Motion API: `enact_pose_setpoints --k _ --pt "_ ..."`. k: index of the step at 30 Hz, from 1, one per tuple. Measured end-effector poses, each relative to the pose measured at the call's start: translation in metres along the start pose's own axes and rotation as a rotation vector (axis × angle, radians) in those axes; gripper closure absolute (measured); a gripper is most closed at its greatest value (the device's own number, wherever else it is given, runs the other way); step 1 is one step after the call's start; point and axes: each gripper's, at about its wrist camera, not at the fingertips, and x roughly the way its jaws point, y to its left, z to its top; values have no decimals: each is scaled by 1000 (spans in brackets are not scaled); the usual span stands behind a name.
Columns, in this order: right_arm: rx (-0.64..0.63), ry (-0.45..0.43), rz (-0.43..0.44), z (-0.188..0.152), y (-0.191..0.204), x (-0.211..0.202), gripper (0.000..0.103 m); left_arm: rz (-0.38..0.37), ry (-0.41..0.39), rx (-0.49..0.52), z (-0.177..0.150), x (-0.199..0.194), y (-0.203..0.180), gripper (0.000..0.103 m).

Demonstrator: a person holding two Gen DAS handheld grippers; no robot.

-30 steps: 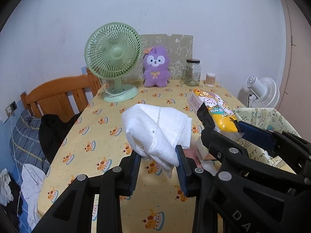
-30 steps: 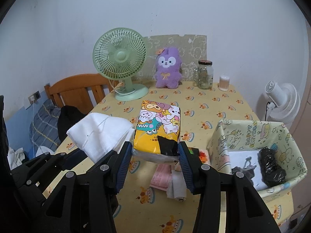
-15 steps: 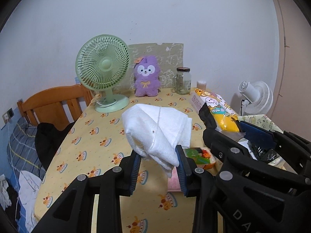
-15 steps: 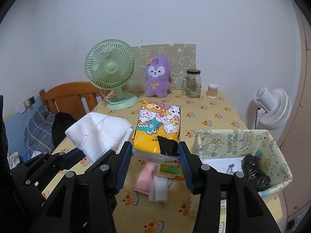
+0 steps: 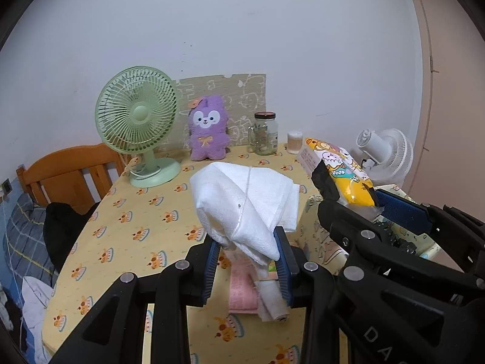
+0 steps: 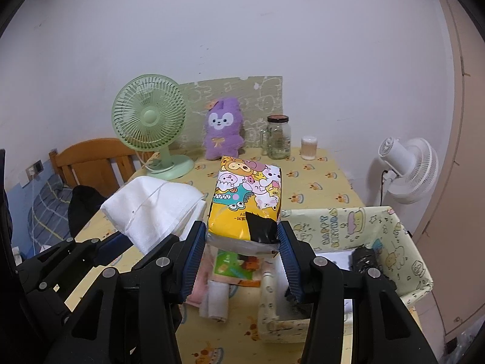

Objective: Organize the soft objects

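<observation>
The right gripper [image 6: 241, 242] grips the tissue pack [image 6: 247, 204] beside the box [image 6: 391, 227]; the left gripper [image 5: 247, 256] clamps the white towel [image 5: 245, 203] farther off.

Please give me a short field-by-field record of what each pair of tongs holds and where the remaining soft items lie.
left tongs: shut on folded white terry towel, lifted off the table
right tongs: shut on yellow cartoon-printed soft pack, lifted
yellow cake-print tablecloth: pink folded cloth and small white rolled cloth lie below the towel
pale yellow paper-lined box: holds a black crumpled item
</observation>
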Motion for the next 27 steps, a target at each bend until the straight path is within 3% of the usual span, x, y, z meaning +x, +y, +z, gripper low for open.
enact_pose_setpoints --k 27 --pt "76 -19 -101 -3 -71 -3 51 -97 17 51 11 22 -68 68"
